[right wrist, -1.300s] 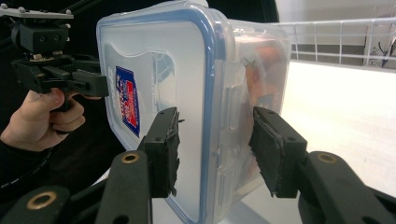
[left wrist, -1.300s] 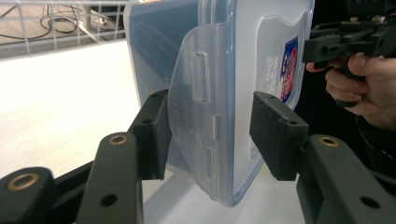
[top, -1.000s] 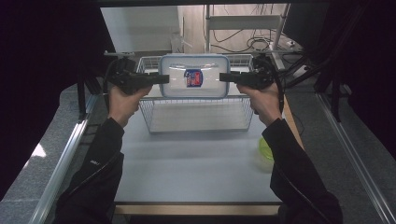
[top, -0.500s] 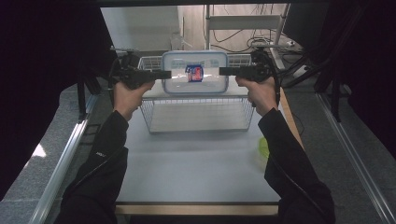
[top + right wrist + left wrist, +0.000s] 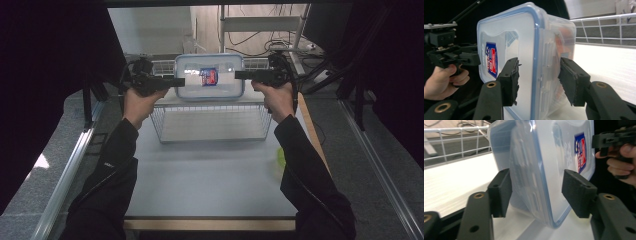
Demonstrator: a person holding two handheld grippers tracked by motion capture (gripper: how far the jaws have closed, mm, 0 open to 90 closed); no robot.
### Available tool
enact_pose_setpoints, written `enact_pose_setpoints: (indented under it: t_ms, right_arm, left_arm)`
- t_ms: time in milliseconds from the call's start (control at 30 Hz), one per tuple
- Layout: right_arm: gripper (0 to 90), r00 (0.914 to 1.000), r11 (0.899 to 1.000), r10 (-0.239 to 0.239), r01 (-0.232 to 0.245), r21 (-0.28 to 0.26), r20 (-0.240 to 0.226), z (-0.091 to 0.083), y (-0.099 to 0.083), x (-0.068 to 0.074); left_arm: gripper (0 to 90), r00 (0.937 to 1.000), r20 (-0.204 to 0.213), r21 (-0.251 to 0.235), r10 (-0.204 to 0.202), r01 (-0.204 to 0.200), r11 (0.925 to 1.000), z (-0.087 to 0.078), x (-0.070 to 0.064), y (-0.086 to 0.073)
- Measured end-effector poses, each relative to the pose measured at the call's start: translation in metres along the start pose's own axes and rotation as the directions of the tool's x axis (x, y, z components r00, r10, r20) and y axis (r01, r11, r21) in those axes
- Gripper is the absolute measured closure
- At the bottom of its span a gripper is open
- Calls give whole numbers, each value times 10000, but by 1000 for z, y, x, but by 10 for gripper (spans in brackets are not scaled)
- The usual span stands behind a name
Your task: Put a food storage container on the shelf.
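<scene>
Starting from the table [image 5: 210, 190]: bearing a wire basket [image 5: 212, 131] at its far end. Standing on edge at the basket's far rim, a clear box [image 5: 230, 67], lid turned toward the person, long axis running side to side along that rim. Straddling the box's short ends, left gripper [image 5: 179, 81] and right gripper [image 5: 239, 75], one at each end, both equally near. Gaping at both, jaws set around the rim with a gap showing (not pinching, judging by the gripper views). Facing the basket's near side, a small label [image 5: 209, 77].
</scene>
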State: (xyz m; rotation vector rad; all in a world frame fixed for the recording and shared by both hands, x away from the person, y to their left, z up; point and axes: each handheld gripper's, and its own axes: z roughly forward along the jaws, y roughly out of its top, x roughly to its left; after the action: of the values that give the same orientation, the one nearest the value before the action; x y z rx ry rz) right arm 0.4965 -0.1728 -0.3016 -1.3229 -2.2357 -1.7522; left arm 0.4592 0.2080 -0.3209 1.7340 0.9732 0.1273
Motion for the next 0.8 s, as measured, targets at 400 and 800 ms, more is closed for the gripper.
enact_pose_setpoints:
  t_ms: [400, 800]
  right_arm:
    - [513, 9991, 9992, -302, 310, -248, 293, 2, -1, 0]
    - [521, 9980, 9991, -413, 416, -58, 471, 5, -7, -4]
  left_arm:
    - [339, 9999, -78, 140, 78, -77, 9999, 4, 1, 1]
    - [207, 9966, -217, -168, -798, 794, 9967, 0, 23, 0]
